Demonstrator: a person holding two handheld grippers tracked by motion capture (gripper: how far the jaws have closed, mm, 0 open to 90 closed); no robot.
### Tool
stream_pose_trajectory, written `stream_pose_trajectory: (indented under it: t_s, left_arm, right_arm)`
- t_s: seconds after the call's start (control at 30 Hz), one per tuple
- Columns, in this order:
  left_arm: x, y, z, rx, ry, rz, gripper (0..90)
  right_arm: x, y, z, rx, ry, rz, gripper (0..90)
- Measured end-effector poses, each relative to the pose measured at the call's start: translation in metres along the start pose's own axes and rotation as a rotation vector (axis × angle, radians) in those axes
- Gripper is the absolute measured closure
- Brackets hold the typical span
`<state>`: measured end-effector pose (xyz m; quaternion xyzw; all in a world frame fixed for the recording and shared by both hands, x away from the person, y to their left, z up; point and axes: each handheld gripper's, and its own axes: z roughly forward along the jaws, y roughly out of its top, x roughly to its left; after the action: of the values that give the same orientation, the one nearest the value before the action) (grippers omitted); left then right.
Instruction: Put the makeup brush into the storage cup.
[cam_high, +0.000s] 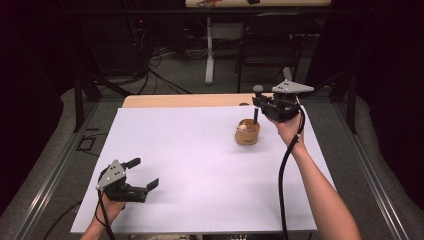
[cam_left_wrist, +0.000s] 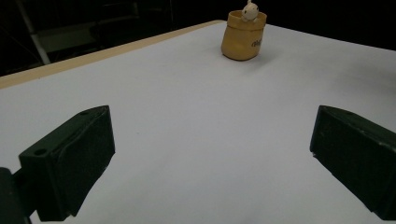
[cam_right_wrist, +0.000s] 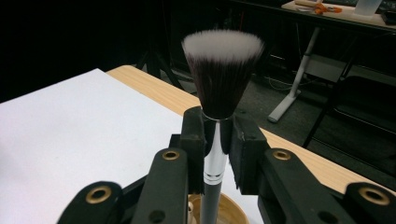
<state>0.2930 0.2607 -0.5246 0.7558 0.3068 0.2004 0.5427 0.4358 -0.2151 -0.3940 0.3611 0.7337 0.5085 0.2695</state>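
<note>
I have the makeup brush clamped in my right gripper: in the right gripper view the jaws pinch its silver ferrule at frame centre, the dark, white-tipped bristles fan upward above them, and the handle runs down toward the bottom edge. In the high view the brush stands upright, right of centre in the upper half of the frame, its handle reaching down into the tan pot that sits on the white sheet. My right gripper grips it from the right, just above the pot.

In the left gripper view the pot sits at the top of the frame, right of centre, with a small pale figure poking out of its mouth.

My left gripper rests at the lower left of the high view, jaws spread wide with nothing between them, well apart from the pot. The wooden table edge shows beyond the sheet.
</note>
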Motion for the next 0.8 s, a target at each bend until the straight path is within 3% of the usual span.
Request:
stream_pose_trajectory:
  t_s: [0.8]
  left_arm:
    - [0.000,0.000,0.000,-0.002,0.000,0.000,0.1]
  right_arm:
    - [-0.005,-0.010,0.030,0.080,-0.018,-0.031,77.0]
